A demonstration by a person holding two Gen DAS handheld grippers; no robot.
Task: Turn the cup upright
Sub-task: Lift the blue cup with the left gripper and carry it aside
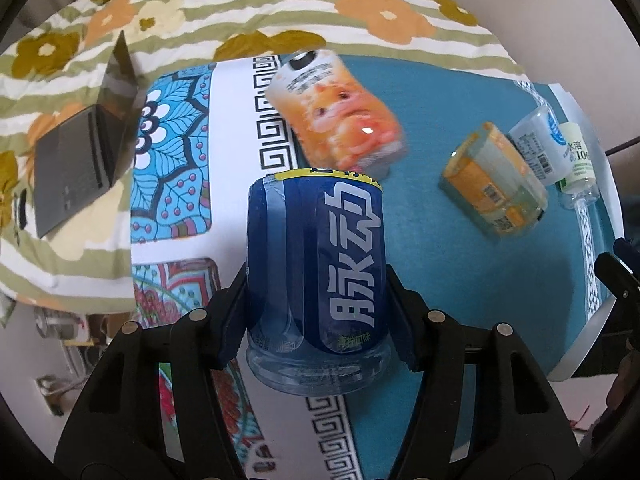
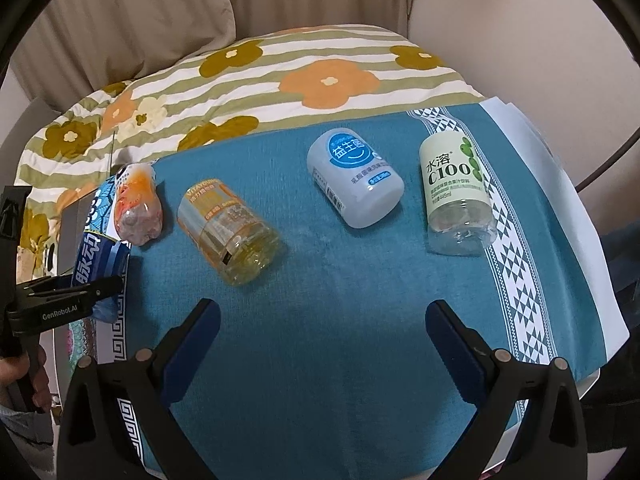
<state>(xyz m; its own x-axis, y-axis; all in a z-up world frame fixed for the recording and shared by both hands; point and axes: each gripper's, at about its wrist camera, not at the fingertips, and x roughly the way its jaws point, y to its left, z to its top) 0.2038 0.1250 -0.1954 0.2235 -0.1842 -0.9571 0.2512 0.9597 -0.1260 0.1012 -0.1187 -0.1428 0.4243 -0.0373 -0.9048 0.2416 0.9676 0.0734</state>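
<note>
Between the fingers of my left tool (image 1: 316, 312) I am gripping the blue cup (image 1: 316, 276), both pads pressing flat on its sides. It is lying along my line of sight, clear base toward the camera and yellow rim pointing away, over the teal cloth (image 1: 460, 276) on the bench. Just past the rim the peach cup (image 1: 336, 112) is showing blurred, tilted on its side. Farther right the orange cup (image 1: 496, 182) is lying on its side, with the white cup (image 1: 538, 140) and the green-label cup (image 1: 578, 164) close together behind it. A laptop (image 1: 76, 160) is sitting open on the floral bed (image 1: 360, 16) at far left.

From the right wrist, my right tool (image 2: 322, 332) is hanging wide open over bare cloth (image 2: 340, 300), holding nothing. Ahead, the orange cup (image 2: 230, 232), white cup (image 2: 354, 182) and green-label cup (image 2: 456, 196) are lying apart on their sides. At far left my left tool (image 2: 80, 292) is clamping the blue cup (image 2: 100, 264), with the peach cup (image 2: 138, 204) just behind it.
</note>
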